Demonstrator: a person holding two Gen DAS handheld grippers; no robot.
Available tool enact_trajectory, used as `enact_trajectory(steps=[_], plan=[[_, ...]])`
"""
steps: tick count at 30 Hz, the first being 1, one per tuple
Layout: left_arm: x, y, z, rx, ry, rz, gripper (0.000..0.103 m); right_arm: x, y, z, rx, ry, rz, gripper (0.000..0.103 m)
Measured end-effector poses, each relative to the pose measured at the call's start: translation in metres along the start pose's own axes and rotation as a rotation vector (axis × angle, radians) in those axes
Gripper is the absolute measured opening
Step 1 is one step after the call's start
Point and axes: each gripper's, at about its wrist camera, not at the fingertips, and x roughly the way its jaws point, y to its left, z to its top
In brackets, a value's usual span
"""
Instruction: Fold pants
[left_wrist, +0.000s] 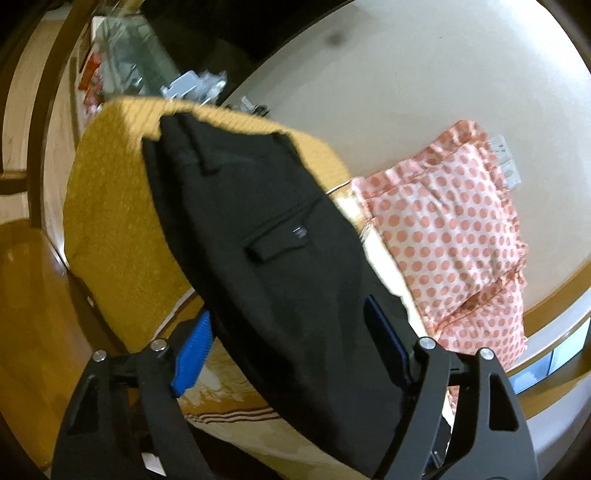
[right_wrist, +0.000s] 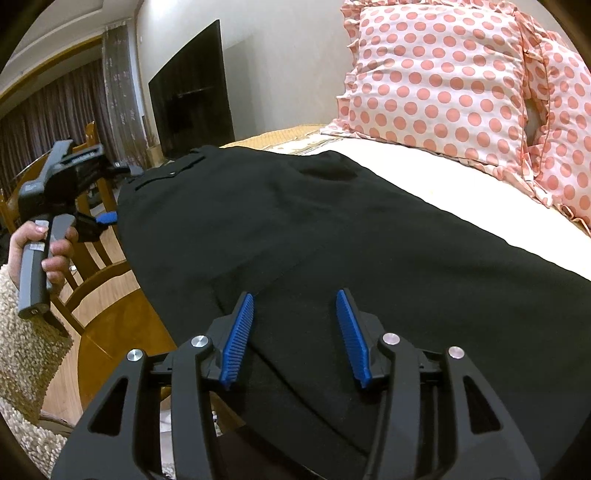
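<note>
The black pants (right_wrist: 332, 229) are spread on the bed (right_wrist: 424, 166). They are straddled, not clamped, by the left hand-held gripper (left_wrist: 291, 343) and right hand-held gripper (right_wrist: 295, 332), jaws apart.

White wall (right_wrist: 280, 55), dark curtains (right_wrist: 55, 107), wooden chair (right_wrist: 99, 273), polka-dot pillows (right_wrist: 443, 81)

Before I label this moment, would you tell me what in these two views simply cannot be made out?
- Left wrist view: whether the left gripper pinches the black pants; the cloth fills the gap and covers the pads.
- Right wrist view: the pants' leg ends, cut off by the bottom edge behind the right gripper.
- Left wrist view: clutter beyond the yellow mat, blurred.
- Right wrist view: the left gripper's far finger, hidden behind the pants.
</note>
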Motion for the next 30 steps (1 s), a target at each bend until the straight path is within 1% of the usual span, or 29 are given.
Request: enact_trajectory(steps=[2,3,4,10,13,15,16,17,18,19,20,22,25,28,30], plan=[[-0.002,-0.006,0.004,0.019,-0.007,-0.011,0.078,0.000,0.000,0.000,0.000,-0.004,0.004,0.051],[-0.001,-0.008,0.007,0.023,-0.007,-0.004,0.078,0.001,0.000,0.000,-0.001,-0.006,0.006,0.052],[0.002,-0.007,0.010,0.017,-0.007,0.012,0.078,0.001,0.000,0.000,-0.002,-0.006,0.007,0.052],[0.013,0.007,0.031,-0.070,-0.013,0.041,0.078,0.001,0.000,-0.002,-0.001,-0.022,0.012,0.053],[0.023,0.007,0.039,-0.072,0.004,0.081,0.076,0.001,0.003,-0.004,-0.018,-0.038,0.001,0.054],[0.027,0.004,0.041,-0.056,0.003,0.111,0.070,0.000,0.006,-0.006,-0.047,-0.046,-0.016,0.054],[0.029,0.001,0.041,-0.044,0.004,0.150,0.058,-0.001,0.007,-0.006,-0.050,-0.046,-0.014,0.054],[0.030,0.001,0.041,-0.037,0.004,0.168,0.044,-0.003,0.006,-0.006,-0.049,-0.042,-0.003,0.056],[0.029,0.000,0.041,-0.024,-0.001,0.189,0.036,-0.005,0.004,-0.007,-0.044,-0.036,0.016,0.066],[0.028,-0.002,0.041,-0.012,-0.004,0.195,0.030,-0.010,0.001,-0.007,-0.031,-0.034,0.047,0.071],[0.026,-0.005,0.042,0.008,-0.008,0.195,0.025,-0.015,-0.002,-0.008,-0.018,-0.042,0.055,0.075],[0.022,-0.014,0.043,0.050,-0.019,0.201,0.021,-0.030,-0.012,-0.009,0.015,-0.078,0.057,0.075],[0.016,-0.040,0.043,0.146,-0.047,0.214,0.019,-0.055,-0.036,-0.012,0.106,-0.136,0.053,0.077],[0.013,-0.074,0.039,0.246,-0.073,0.217,0.017,-0.080,-0.062,-0.019,0.190,-0.184,0.038,0.079],[0.013,-0.101,0.034,0.318,-0.082,0.213,0.016,-0.094,-0.074,-0.024,0.211,-0.204,0.010,0.079]])
